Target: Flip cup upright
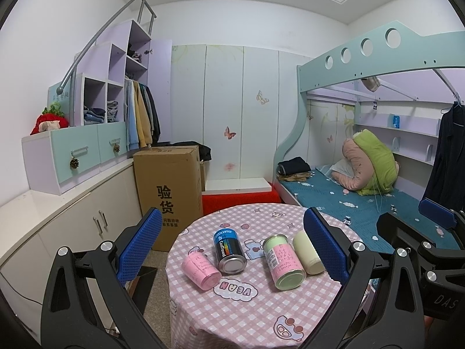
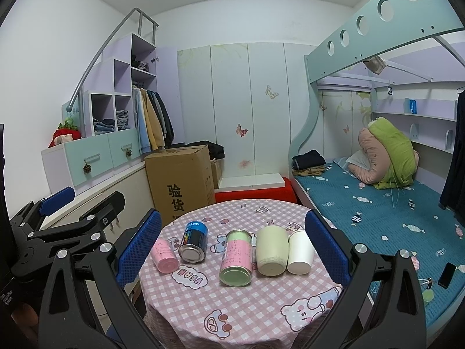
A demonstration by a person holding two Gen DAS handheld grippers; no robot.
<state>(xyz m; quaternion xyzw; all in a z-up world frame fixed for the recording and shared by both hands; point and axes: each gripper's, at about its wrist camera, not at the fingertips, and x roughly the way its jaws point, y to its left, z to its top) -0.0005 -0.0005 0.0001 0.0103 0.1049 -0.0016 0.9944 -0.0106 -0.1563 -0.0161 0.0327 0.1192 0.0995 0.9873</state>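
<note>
Both grippers, left gripper and right gripper, have jaws wide open, holding nothing. White paper cup lies on its side at the counter right edge, touching the cream tumbler. Advice: pinch mid-wall lightly, lift clear, then rotate.

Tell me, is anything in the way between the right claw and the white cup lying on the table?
Nothing visible blocks it. The right claw hangs open in front of the table, and the white cup lies on its side at the right end of the row. The cream cup lies right beside it, on its left.
</note>
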